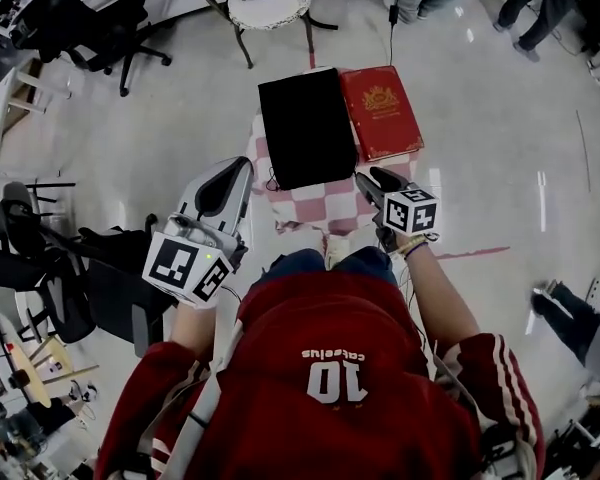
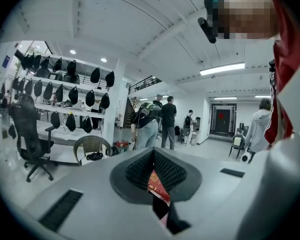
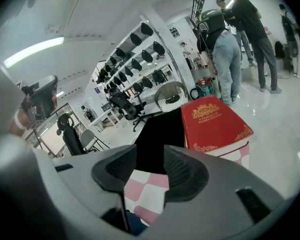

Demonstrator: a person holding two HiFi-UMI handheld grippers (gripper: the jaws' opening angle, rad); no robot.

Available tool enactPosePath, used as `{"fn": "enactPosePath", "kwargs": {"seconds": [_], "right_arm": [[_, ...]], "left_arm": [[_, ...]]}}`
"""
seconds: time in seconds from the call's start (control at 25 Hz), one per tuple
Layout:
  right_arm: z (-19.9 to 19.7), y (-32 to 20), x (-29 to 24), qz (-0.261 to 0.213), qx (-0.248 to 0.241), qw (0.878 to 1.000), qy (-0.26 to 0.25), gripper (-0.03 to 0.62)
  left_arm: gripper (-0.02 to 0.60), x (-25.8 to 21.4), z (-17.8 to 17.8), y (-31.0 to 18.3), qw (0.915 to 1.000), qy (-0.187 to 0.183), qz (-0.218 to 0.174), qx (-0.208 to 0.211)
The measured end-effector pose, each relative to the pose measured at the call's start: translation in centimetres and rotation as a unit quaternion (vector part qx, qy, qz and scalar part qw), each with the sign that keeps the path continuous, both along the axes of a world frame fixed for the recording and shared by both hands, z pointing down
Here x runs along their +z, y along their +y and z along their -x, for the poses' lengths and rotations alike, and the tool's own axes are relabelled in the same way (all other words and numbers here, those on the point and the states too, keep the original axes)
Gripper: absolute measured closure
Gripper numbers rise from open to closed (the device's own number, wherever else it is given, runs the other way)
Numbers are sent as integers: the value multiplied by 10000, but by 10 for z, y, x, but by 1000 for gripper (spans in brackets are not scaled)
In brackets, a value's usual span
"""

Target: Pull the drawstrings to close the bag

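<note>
Head view: the black bag [image 1: 307, 128] lies flat on the checked bench [image 1: 310, 208], at twelve o'clock from the person, with a red box [image 1: 380, 111] just beside it at three. Its drawstrings are hard to make out, so a grab could pinch fabric instead.

Left gripper view: the left gripper [image 2: 153, 156] has its jaws closed and empty, hiding most of the bench.

Right gripper view: the right gripper [image 3: 150, 169] has its jaws apart and empty, with the bag at twelve. It could knock the box.

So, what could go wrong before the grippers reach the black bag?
The red box lies beside the black bag, so the open right gripper, near that side, might knock it. The left gripper is shut and must open first. The drawstrings hardly show against the black fabric, so a grab may miss them.
</note>
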State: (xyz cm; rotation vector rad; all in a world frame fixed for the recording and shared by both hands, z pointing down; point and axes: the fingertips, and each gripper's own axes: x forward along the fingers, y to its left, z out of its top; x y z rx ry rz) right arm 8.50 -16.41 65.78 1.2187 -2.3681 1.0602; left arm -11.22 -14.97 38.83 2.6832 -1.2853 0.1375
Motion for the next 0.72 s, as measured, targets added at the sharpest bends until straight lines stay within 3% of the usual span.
{"fn": "enactPosePath", "kwargs": {"seconds": [0.36,0.72], "right_arm": [[-1,-20,74,386,-44,9991,162,433],[3,-35,116,913,318,9949,-276,433]], "left_arm": [[574,24,-4,-11,9997,-126,97,-172],[574,41,-9,-12,9994,-185,242,-170]]}}
